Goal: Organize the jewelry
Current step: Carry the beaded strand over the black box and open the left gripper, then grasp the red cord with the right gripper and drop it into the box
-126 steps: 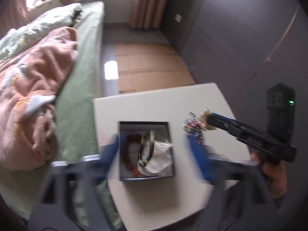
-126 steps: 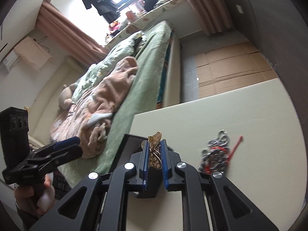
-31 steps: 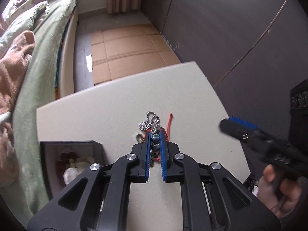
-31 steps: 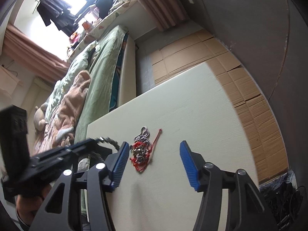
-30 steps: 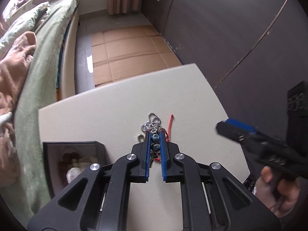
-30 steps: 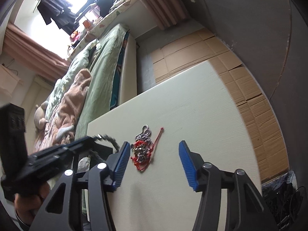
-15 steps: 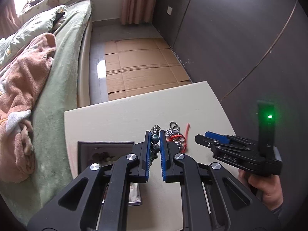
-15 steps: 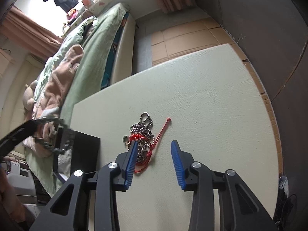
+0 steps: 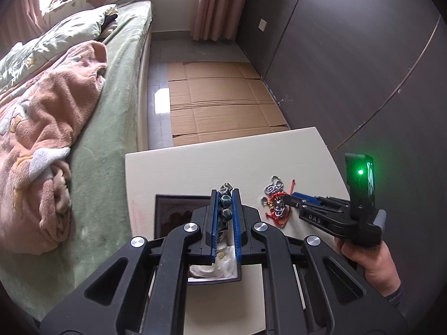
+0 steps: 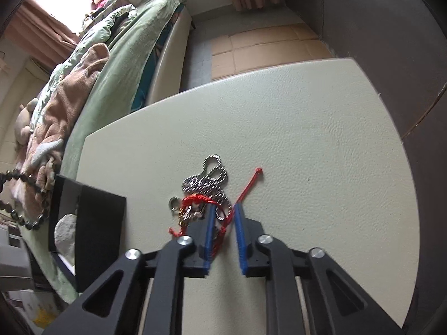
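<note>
Hovering over the black box (image 9: 178, 203), left gripper (image 9: 225, 209) jaws clamped on bead bracelet (image 9: 225, 205); right gripper (image 10: 223, 217) jaws apart around chain-and-red-cord tangle (image 10: 208, 192) beside box—close low, grab whole tangle.

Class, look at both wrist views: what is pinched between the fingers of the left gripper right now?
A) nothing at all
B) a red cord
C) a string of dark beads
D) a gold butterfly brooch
C: the left gripper is shut on the dark bead bracelet, held above the black box, while the red cord lies on the table between the open fingers of the right gripper.
</note>
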A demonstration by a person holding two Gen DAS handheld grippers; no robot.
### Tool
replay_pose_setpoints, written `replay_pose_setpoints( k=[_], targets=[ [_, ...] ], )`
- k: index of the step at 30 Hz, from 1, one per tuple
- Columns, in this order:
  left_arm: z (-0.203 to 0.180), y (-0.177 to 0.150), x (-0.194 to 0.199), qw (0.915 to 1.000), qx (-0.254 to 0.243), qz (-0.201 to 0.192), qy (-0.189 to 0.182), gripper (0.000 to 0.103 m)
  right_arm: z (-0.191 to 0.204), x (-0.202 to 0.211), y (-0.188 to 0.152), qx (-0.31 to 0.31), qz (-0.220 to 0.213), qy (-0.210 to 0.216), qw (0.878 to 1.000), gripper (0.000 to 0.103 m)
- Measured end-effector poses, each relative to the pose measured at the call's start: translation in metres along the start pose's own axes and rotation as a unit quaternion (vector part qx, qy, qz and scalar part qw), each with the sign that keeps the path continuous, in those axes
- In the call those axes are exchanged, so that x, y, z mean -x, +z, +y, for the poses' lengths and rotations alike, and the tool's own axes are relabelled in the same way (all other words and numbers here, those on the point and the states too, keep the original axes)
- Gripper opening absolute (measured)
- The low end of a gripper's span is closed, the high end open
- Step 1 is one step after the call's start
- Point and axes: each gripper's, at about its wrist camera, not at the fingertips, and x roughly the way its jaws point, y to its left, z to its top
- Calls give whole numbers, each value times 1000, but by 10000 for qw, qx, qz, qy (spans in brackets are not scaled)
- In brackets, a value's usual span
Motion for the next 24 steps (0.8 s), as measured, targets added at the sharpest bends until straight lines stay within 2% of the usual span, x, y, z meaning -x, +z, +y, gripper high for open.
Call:
replay_pose_setpoints(
  k=[2, 6, 12, 13, 14, 15, 17, 24],
  targets=[
    [5, -3, 2, 10000, 38, 3, 9, 10, -1, 0, 0, 19, -8, -49, 10000, 2],
    [13, -8, 6, 9999, 110, 14, -20, 10, -2, 8, 0, -7, -97, 144, 9998, 1],
    [23, -16, 9, 9998, 189, -67, -80, 12, 12, 38, -1, 113, -417, 740, 9963, 1],
    [24, -18, 9, 9997, 195, -74, -116, 15, 14, 42, -1, 116, -460, 832, 9954, 1],
    [25, -19, 9, 9997, 201, -76, -114, 30, 15, 45, -1, 111, -487, 900, 9947, 1],
    [27, -20, 9, 9997, 206, -103, -51, 54, 17, 49, -1, 100, -522, 981, 9938, 1],
    [31, -24, 11, 9994, 226, -253, 86, 68, 21, 56, -1, 113, -615, 1159, 9913, 1],
    [50, -35, 5, 9989, 403, -192, 156, 76, 48, 80, -5, 300, -807, 1764, 9805, 1]
  ],
)
